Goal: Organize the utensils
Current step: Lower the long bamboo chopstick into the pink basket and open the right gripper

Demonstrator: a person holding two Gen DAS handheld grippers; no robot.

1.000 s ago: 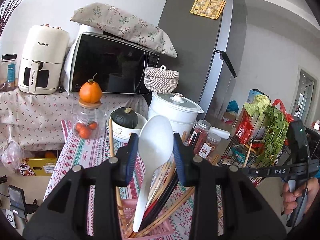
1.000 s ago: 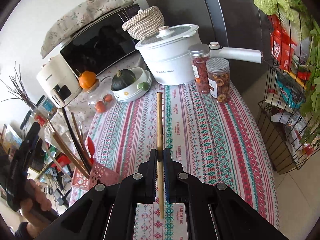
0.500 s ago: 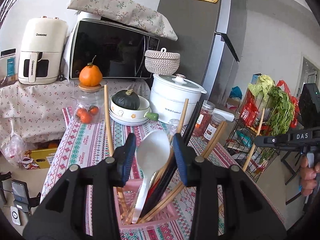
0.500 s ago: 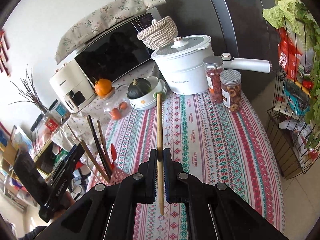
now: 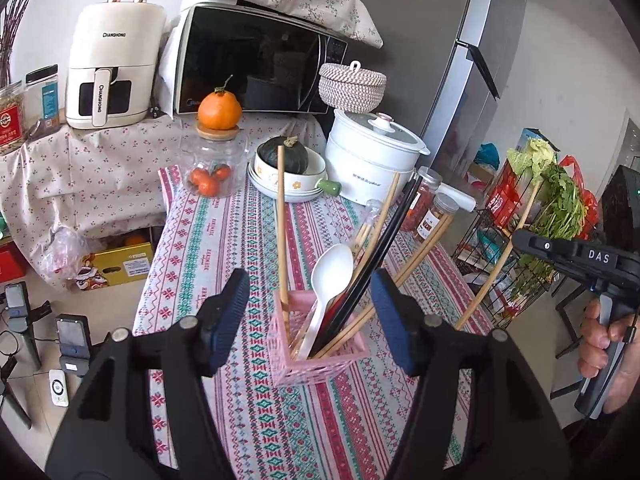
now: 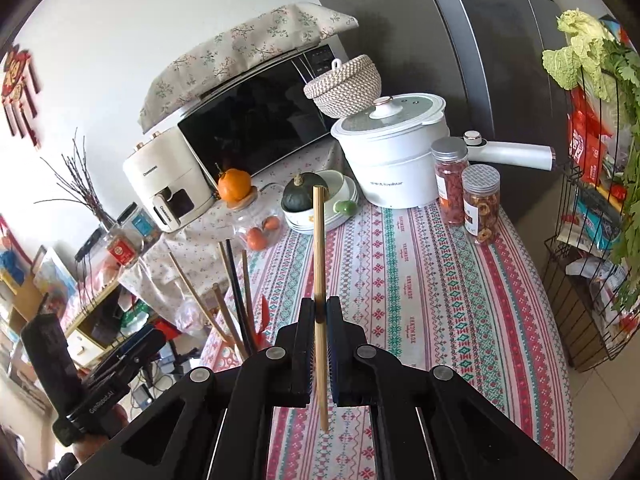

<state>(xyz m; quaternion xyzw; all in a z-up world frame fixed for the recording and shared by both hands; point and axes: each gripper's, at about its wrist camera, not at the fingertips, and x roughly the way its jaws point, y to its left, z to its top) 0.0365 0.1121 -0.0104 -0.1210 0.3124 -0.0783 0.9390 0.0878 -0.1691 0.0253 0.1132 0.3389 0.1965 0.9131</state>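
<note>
A pink lattice utensil holder (image 5: 320, 360) stands on the patterned tablecloth in the left wrist view. It holds a white spoon (image 5: 330, 280), wooden chopsticks (image 5: 281, 220) and dark chopsticks (image 5: 384, 240). My left gripper (image 5: 310, 316) is open, its jaws on either side of the holder and just behind it. My right gripper (image 6: 319, 320) is shut on a single wooden chopstick (image 6: 319, 248), held above the table. The right gripper also shows in the left wrist view (image 5: 520, 240), to the right of the holder, with its chopstick (image 5: 496, 264) slanting down.
A white pot (image 5: 372, 164), two spice jars (image 6: 466, 196), a bowl with a dark squash (image 5: 288, 160) and a glass jar with an orange (image 5: 218, 148) stand at the table's far end. A wire vegetable rack (image 6: 592, 240) stands to the right.
My left gripper has opened, let go of the white spoon and pulled back. The spoon now rests in the pink holder. The right gripper has risen slightly with its chopstick.
</note>
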